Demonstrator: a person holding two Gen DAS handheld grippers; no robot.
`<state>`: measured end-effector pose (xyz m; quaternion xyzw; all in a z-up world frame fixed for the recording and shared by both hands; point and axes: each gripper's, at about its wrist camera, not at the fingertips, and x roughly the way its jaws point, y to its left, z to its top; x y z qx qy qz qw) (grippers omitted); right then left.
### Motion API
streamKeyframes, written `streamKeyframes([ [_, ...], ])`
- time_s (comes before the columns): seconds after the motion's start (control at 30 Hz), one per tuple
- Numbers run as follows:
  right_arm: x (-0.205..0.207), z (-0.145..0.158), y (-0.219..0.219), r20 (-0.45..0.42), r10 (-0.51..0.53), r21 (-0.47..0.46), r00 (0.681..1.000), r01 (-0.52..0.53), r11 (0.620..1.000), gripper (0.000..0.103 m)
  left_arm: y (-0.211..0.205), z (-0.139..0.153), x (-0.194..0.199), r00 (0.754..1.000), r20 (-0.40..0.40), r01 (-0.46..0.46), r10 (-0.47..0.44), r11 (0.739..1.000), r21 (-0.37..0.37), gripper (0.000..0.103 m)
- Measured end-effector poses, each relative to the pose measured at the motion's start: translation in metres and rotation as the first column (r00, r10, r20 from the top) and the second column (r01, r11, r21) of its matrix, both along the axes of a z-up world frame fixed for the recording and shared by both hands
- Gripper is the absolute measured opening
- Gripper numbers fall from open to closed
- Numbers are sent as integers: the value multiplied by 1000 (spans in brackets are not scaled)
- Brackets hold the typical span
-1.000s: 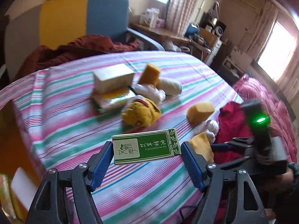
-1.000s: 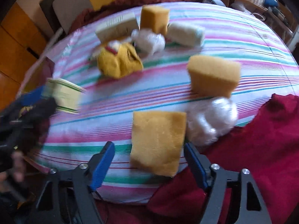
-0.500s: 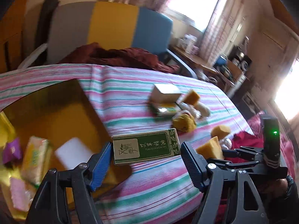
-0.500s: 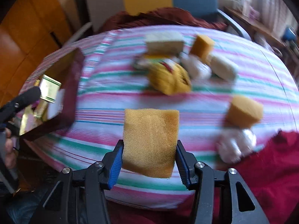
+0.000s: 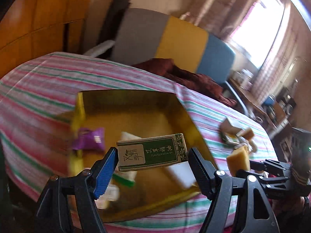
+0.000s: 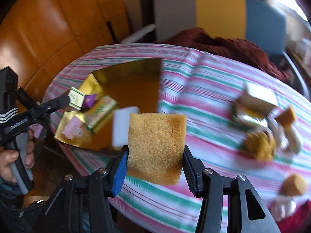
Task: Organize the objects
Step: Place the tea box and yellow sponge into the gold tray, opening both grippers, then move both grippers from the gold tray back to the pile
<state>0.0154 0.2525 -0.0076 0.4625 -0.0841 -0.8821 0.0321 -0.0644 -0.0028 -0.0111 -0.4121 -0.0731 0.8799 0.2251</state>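
A green and cream essential-oil box (image 5: 153, 151) hangs in the air, and my left gripper (image 5: 152, 155) is shut on its two ends. It hovers over the open gold box (image 5: 126, 101) on the striped cloth. In the right wrist view my right gripper (image 6: 155, 151) is shut on a yellow sponge (image 6: 156, 136), held off the cloth just right of the gold box (image 6: 136, 71). My left gripper (image 6: 64, 99), held by a hand, shows there over the gold box's left side. Inside lie a purple packet (image 5: 89, 140), a white block (image 6: 124, 124) and a green-yellow carton (image 6: 103, 110).
A pile on the cloth to the right holds a cardboard box (image 6: 258, 97), a yellow plush (image 6: 260, 145) and more sponges (image 6: 293, 182). A grey, yellow and blue chair (image 6: 217, 13) with a maroon cloth (image 6: 233, 46) stands behind the table. Wooden panels (image 6: 48, 29) rise at the left.
Both grippers swung left, from the pile toward the gold box. The right jaws closed on the yellow sponge and lifted it off the cloth. The left kept hold of the oil box.
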Motion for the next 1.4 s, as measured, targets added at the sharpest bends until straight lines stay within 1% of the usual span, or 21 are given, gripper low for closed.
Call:
streamKeyframes([
  [0.07,-11,0,-15,-6,38,8,999,-38,999,53,-11,-1,-7,1000,1,-26,26,1000,-1,75],
  [0.27,-36,-4,-32,0,71,26,997,-71,997,53,-29,0,-34,998,-9,-63,63,998,-9,75],
  [0.37,-49,-7,-33,8,68,36,998,-69,997,53,-30,-1,-46,997,-2,-73,73,997,-24,75],
  [0.5,-69,-14,-28,28,55,43,998,-56,997,53,-31,-6,-52,997,3,-72,72,997,-38,75],
  [0.63,-93,-17,-24,31,46,46,998,-47,998,53,-34,-12,-51,997,17,-73,74,996,-49,75],
  [0.7,-107,-18,-23,31,35,52,999,-36,998,53,-35,-18,-50,997,38,-66,68,996,-57,76],
  [0.77,-122,-18,-19,16,9,60,1000,-10,998,58,-37,-23,-48,997,47,-64,68,996,-65,77],
  [0.8,-126,-17,-17,13,-6,61,1000,5,998,62,-38,-24,-48,996,45,-70,74,995,-76,77],
  [0.83,-131,-17,-12,6,-35,60,999,35,998,75,-39,-25,-46,995,42,-83,87,992,-94,79],
  [0.87,-133,-16,-10,1,-47,55,999,47,997,82,-41,-27,-45,995,41,-91,96,991,-102,81],
  [0.93,-132,-15,-6,-4,-61,43,998,62,997,83,-44,-28,-42,993,32,-107,112,987,-116,82],
  [1.0,-129,-16,-3,-4,-72,33,997,72,997,88,-45,-30,-40,992,30,-120,125,983,-135,83],
  [1.17,-111,-22,-1,17,-93,4,995,93,996,89,-48,-26,-29,986,18,-165,169,978,-126,83],
  [1.3,-95,-26,-6,15,-100,8,995,100,995,91,-45,-13,-17,983,-22,-184,183,978,-94,83],
  [1.4,-83,-25,-10,4,-103,12,995,103,995,93,-34,-5,-8,983,-49,-182,178,978,-100,83],
])
